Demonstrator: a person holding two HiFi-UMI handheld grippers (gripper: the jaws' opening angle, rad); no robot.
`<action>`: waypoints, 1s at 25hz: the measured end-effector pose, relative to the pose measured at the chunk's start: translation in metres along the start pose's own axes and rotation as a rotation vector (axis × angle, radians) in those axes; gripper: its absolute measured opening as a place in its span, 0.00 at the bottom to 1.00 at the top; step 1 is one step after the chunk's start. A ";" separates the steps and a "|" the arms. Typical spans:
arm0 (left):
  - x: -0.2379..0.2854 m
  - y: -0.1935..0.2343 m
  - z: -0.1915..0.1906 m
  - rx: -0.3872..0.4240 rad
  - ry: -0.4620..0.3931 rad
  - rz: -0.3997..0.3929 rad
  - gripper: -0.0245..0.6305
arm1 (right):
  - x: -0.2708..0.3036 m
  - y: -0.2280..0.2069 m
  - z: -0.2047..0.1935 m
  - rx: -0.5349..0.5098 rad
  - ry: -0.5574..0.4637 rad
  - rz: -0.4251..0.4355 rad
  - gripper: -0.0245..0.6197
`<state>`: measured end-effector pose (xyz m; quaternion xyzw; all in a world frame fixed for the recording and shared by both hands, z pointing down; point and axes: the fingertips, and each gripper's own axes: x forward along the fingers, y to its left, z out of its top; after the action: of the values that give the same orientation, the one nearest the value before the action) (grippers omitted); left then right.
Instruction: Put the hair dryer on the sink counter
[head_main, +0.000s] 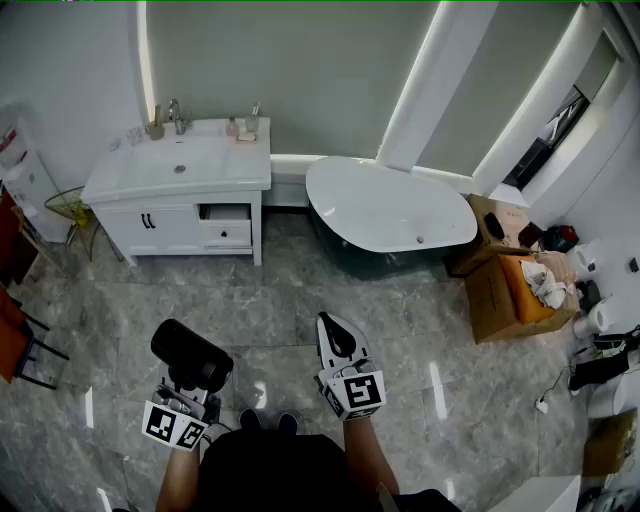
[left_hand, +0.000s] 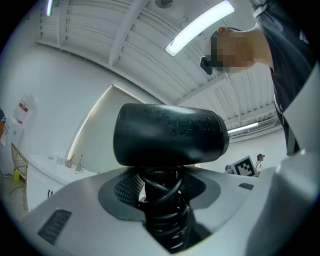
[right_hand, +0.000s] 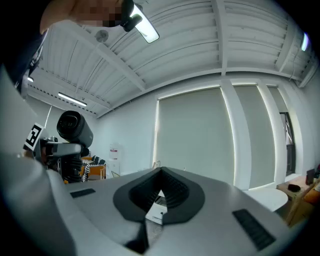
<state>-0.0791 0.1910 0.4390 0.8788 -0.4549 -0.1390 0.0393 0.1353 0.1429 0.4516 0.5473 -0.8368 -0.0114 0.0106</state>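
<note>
left gripper (head_main: 192, 388) clamps hair dryer (head_main: 191, 354) handle | right gripper (head_main: 334, 328) pinched closed | sink counter (head_main: 215, 176) far ahead, bathtub (head_main: 385, 208) near its right edge

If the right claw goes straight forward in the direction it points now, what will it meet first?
The way over the floor looks free; the right claw would probably first meet the white sink cabinet, towards its right end.

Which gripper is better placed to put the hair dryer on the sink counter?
Left: the left gripper holds the hair dryer, with the sink counter on its side. The right gripper is empty.
</note>
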 end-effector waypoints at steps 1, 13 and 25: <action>-0.001 0.005 -0.001 -0.002 0.007 0.001 0.38 | 0.003 0.002 0.000 -0.003 -0.001 -0.003 0.08; -0.003 0.018 -0.008 -0.005 0.044 0.011 0.38 | 0.014 0.015 0.001 0.051 -0.033 0.027 0.08; -0.008 0.021 0.000 0.039 0.046 0.045 0.38 | 0.013 0.032 -0.007 0.037 0.003 0.083 0.08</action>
<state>-0.1001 0.1857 0.4444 0.8719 -0.4760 -0.1091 0.0358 0.1006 0.1436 0.4592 0.5124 -0.8587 0.0054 0.0022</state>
